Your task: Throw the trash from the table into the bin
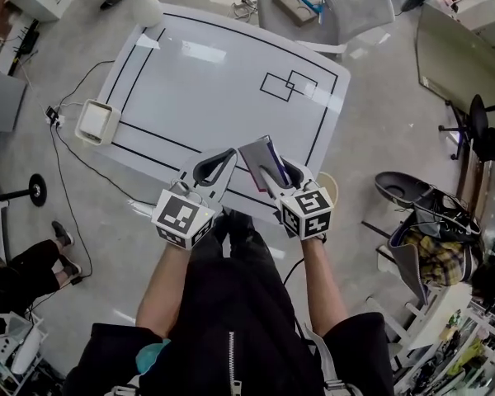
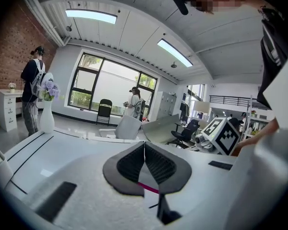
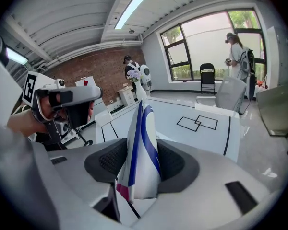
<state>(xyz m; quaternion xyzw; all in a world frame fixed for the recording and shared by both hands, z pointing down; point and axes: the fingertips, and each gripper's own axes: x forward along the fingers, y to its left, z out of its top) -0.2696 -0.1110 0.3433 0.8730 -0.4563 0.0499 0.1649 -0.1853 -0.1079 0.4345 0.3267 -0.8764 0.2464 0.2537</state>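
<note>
My right gripper (image 1: 272,170) is shut on a flat white packet with blue stripes (image 1: 258,155), which stands upright between the pads (image 3: 143,128) over the near edge of the white table (image 1: 214,81). In the right gripper view the jaws (image 3: 140,164) press on both sides of the packet. My left gripper (image 1: 224,160) hovers just to its left, shut with nothing in it; its pads meet at the tips (image 2: 144,145). A white square container (image 1: 96,120) sits by the table's left edge. A round cream rim (image 1: 328,186) shows at the table's near right corner.
Black lines and two small rectangles (image 1: 289,85) mark the tabletop. A vase of flowers (image 1: 140,2) stands at the far left corner and a grey chair (image 1: 355,7) behind the table. Cables run on the floor at left. Chairs and clutter (image 1: 429,229) crowd the right.
</note>
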